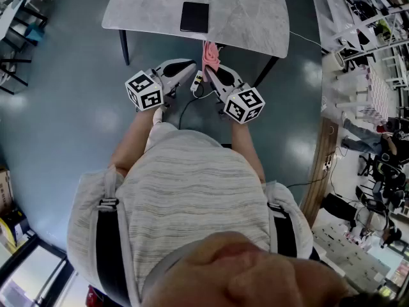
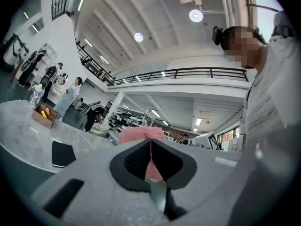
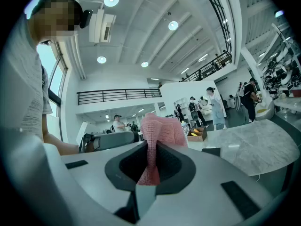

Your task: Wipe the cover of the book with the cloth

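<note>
I'm looking down on a table [image 1: 140, 11] with a pale grey, marble-patterned top and rounded corners. It stands on dark legs on a glossy blue-grey floor [image 1: 64, 107]. A black book [image 1: 194, 16] lies flat and closed on the top, toward the near edge and roughly midway across its width. Farther back, the left gripper view shows me an open wooden box [image 2: 43, 117] holding small orange and yellow items. A clear bottle [image 2: 35, 95] stands upright just beside it. Box and book sit well apart.
</note>
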Demonstrator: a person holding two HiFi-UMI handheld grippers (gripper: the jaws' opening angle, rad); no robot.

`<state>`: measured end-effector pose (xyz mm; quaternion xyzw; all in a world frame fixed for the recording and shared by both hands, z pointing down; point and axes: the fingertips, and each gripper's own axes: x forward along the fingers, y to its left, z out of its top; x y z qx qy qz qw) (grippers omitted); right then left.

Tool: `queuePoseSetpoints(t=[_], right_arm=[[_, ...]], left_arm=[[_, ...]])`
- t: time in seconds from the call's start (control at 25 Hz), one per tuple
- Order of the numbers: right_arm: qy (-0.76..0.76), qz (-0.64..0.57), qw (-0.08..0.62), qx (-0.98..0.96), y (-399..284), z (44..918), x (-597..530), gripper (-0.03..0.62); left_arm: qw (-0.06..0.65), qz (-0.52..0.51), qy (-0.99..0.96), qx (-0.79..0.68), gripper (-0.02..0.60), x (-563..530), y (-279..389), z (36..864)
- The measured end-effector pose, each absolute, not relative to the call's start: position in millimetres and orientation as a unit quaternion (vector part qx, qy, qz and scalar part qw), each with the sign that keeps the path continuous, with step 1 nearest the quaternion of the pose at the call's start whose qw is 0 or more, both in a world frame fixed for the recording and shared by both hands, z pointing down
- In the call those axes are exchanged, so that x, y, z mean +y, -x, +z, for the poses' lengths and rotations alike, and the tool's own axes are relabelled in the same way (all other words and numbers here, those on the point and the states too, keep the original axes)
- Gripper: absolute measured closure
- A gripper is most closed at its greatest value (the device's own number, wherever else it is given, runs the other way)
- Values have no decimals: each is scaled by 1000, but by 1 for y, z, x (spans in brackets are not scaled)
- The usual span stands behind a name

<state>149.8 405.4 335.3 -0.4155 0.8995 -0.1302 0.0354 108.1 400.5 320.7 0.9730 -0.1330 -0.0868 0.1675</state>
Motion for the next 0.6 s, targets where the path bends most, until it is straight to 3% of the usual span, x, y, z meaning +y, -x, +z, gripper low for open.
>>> queuePoseSetpoints(t=[0.6], right_arm=[[412, -133, 38, 901, -153, 338, 398, 560]], left_arm=[[177, -79, -973, -126, 563, 394, -111, 325]])
